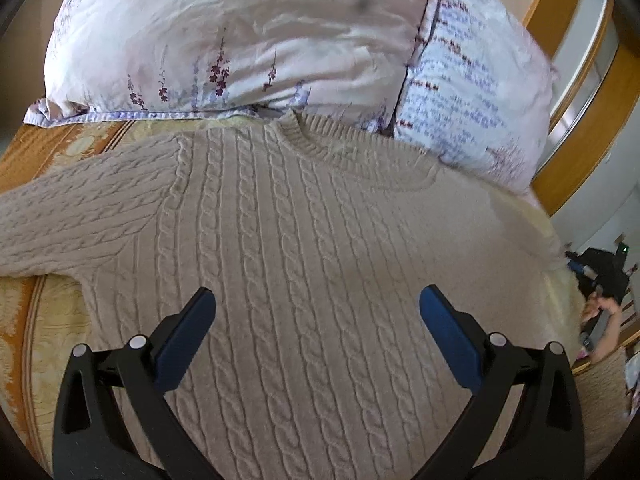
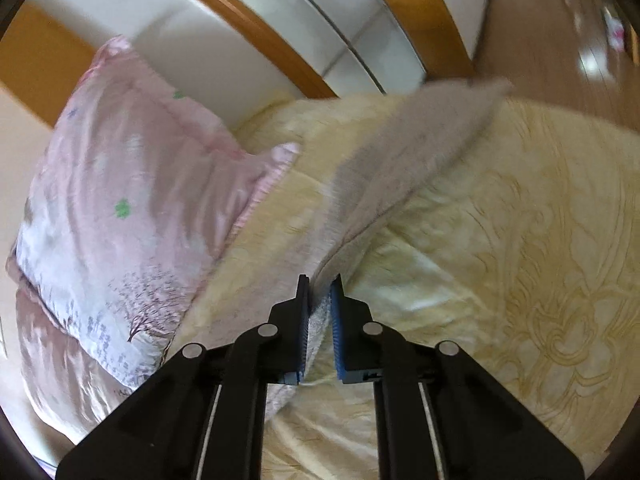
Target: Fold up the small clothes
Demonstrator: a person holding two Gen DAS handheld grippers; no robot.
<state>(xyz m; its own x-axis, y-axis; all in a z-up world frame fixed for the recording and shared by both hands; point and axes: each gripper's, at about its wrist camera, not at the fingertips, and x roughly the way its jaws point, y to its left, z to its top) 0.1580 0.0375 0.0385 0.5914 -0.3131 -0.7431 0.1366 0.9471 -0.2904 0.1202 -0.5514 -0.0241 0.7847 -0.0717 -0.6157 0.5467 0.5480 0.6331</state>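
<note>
The left gripper [image 1: 316, 300] hangs spread wide over the cable-knit sweater [image 1: 280, 240], which lies flat on the yellow bedspread [image 1: 48, 320]. The right gripper [image 2: 320, 284] pinches its sleeve [image 2: 408, 152], which stretches away blurred. Floral pillows [image 1: 240, 32] crowd beyond the collar, against the wooden headboard [image 1: 576, 120].

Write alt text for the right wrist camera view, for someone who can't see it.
The right gripper is shut on a sleeve of the beige sweater, lifting it in a blurred strip above the yellow patterned bedspread. A pink floral pillow lies to the left, with a wooden bed frame behind.
</note>
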